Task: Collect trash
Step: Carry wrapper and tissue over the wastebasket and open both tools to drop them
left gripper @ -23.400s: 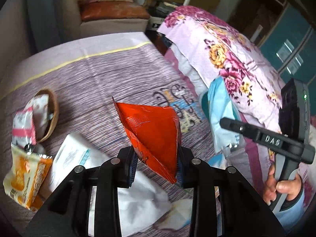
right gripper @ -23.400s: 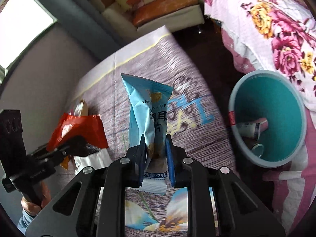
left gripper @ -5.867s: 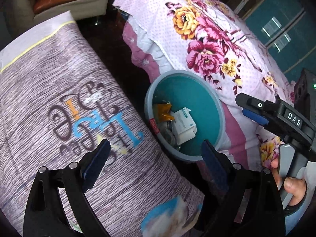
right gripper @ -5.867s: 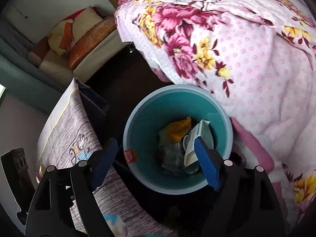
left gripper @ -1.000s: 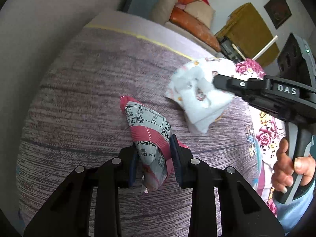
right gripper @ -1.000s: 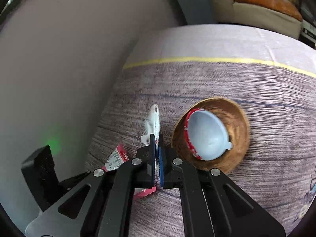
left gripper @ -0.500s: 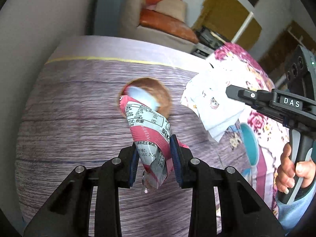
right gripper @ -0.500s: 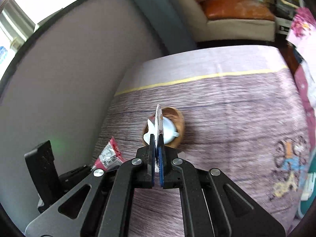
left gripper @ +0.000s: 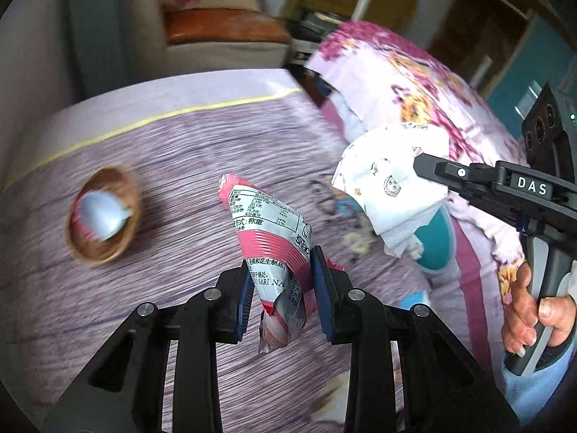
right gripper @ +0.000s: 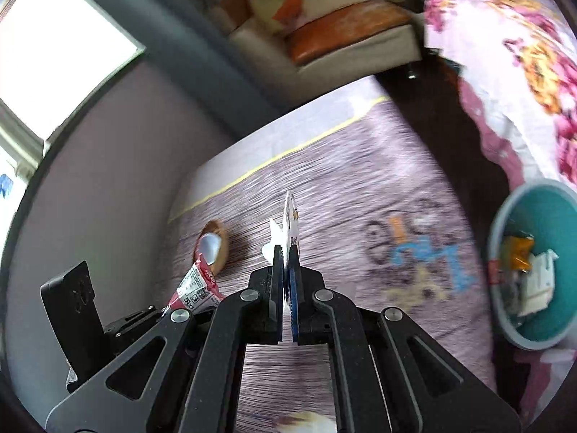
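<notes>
My left gripper [left gripper: 279, 270] is shut on a pink and silver snack wrapper [left gripper: 268, 227], held above the purple table cover. My right gripper [right gripper: 287, 252] is shut on a thin white printed wrapper [right gripper: 291, 216], seen edge-on between its pads. In the left wrist view the same white wrapper [left gripper: 391, 187] hangs from the right gripper [left gripper: 420, 166], with a hand [left gripper: 530, 310] on its grip. The teal trash bin [right gripper: 533, 270] stands off the table's right edge with several pieces of trash inside. The pink wrapper [right gripper: 196, 288] also shows at lower left in the right wrist view.
A small brown woven bowl [left gripper: 102, 216] with a pale blue lid in it sits on the table [left gripper: 180, 144] at the left. A floral bedspread [left gripper: 414, 83] lies to the right beyond the bin [left gripper: 434, 241]. A sofa with cushions [right gripper: 342, 25] stands at the back.
Both grippers have swung rightward across the table with their wrappers still held. The woven bowl has slid to the left of view and the teal bin has come into sight.
</notes>
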`<state>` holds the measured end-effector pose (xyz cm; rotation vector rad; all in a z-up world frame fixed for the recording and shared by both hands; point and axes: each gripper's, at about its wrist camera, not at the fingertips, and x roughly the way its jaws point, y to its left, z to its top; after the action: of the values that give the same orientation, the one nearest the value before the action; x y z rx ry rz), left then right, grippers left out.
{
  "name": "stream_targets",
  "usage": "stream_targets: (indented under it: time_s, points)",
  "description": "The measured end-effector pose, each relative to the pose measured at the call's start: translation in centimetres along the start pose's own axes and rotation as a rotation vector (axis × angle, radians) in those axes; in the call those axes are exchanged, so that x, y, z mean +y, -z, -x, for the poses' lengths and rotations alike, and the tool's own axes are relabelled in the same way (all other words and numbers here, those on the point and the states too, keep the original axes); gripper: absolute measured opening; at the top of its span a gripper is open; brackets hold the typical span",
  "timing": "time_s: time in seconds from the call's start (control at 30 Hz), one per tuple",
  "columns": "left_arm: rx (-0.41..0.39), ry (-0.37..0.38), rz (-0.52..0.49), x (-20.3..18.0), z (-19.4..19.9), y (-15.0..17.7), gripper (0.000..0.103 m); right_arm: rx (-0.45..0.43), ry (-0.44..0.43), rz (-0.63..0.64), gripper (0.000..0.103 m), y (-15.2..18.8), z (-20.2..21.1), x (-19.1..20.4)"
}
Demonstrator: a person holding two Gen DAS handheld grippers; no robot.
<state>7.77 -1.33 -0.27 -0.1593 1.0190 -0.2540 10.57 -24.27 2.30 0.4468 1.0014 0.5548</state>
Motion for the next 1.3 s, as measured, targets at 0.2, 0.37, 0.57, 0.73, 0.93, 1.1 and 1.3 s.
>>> stream_targets:
  time_s: [0.2, 0.37, 0.57, 0.73, 0.93, 1.1, 1.3]
  points:
    - [0.046, 0.062, -0.083, -6.0, -3.2, -1.9, 0.031, -0.074, 0.027, -0.102, 0.003, 0.1, 3.5, -6.4]
    - [0.087, 0.101, -0.156, -10.9, -5.9, -2.9, 0.031, -0.136, 0.059, -0.182, 0.003, 0.3, 6.3, -11.2]
    - [0.127, 0.130, -0.226, -16.1, -9.1, -3.7, 0.031, -0.194, 0.123, -0.270, 0.003, 1.1, 9.5, -16.4]
    - [0.158, 0.143, -0.253, -18.5, -11.2, -3.8, 0.031, -0.204, 0.154, -0.332, 0.003, 1.7, 10.5, -20.4]
    - [0.195, 0.142, -0.265, -19.9, -13.5, -3.9, 0.032, -0.192, 0.175, -0.370, 0.003, 2.2, 10.3, -23.3]
    - [0.219, 0.148, -0.276, -21.1, -15.3, -4.0, 0.033, -0.182, 0.193, -0.392, 0.003, 2.6, 10.5, -25.0]
    - [0.225, 0.167, -0.294, -22.6, -16.9, -4.3, 0.065, -0.175, 0.218, -0.418, 0.003, 2.9, 10.6, -25.5]
